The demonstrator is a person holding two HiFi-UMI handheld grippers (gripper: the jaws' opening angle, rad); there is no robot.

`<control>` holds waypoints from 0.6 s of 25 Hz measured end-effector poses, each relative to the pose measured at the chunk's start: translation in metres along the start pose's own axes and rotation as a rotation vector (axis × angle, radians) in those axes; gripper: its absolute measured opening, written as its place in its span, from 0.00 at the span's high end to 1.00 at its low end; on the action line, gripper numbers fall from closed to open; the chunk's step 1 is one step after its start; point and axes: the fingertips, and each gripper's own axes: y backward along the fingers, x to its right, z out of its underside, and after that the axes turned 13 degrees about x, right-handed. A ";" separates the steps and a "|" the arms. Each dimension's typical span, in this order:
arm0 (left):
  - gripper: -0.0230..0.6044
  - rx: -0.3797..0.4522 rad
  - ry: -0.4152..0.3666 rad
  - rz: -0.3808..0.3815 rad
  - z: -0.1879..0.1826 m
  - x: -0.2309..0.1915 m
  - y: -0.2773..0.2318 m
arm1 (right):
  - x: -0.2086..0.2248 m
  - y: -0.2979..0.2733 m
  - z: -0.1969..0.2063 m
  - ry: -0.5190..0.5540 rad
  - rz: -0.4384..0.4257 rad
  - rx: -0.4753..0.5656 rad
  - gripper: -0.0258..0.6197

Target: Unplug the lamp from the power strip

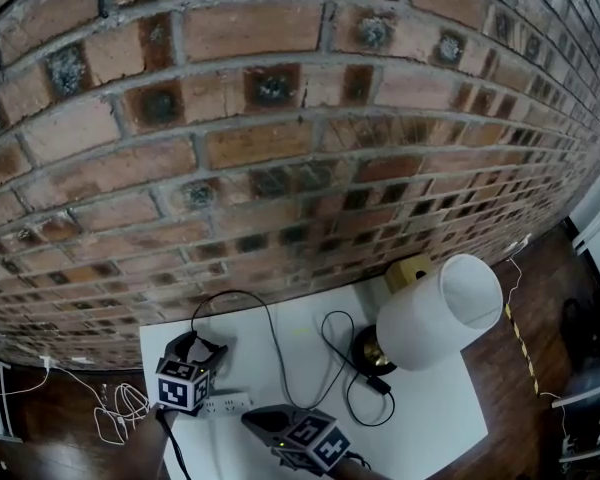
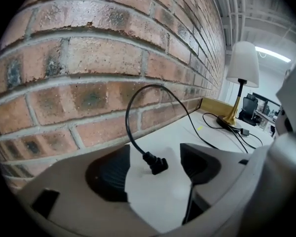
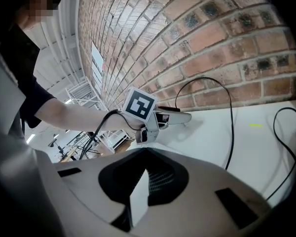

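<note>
The lamp (image 1: 438,313), white shade on a brass base, stands at the right of the white table (image 1: 430,418); it also appears far off in the left gripper view as lamp (image 2: 242,65). Its black cord (image 1: 271,330) arcs left to a black plug (image 2: 156,164), which lies free on the tabletop. My left gripper (image 2: 157,175) is open, jaws wide on either side of the plug without touching it. The white power strip (image 1: 226,405) lies just right of the left gripper (image 1: 197,348). My right gripper (image 3: 144,176) is shut and empty, hovering near the front of the table behind the strip.
A brick wall (image 1: 280,118) runs along the table's back edge. A yellow box (image 1: 408,268) sits behind the lamp. The cord's inline switch (image 1: 378,383) and loops lie in front of the base. White cables (image 1: 115,408) trail on the wooden floor at left.
</note>
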 end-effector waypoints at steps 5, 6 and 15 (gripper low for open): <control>0.41 0.015 0.006 -0.057 -0.004 -0.017 0.012 | -0.001 0.003 0.001 0.009 -0.008 -0.003 0.95; 0.41 0.030 0.017 -0.064 -0.009 -0.019 0.016 | -0.003 0.004 0.001 0.011 -0.013 -0.001 0.95; 0.41 0.156 0.059 -0.072 -0.048 -0.022 0.058 | -0.002 0.011 -0.014 -0.005 -0.010 0.077 0.95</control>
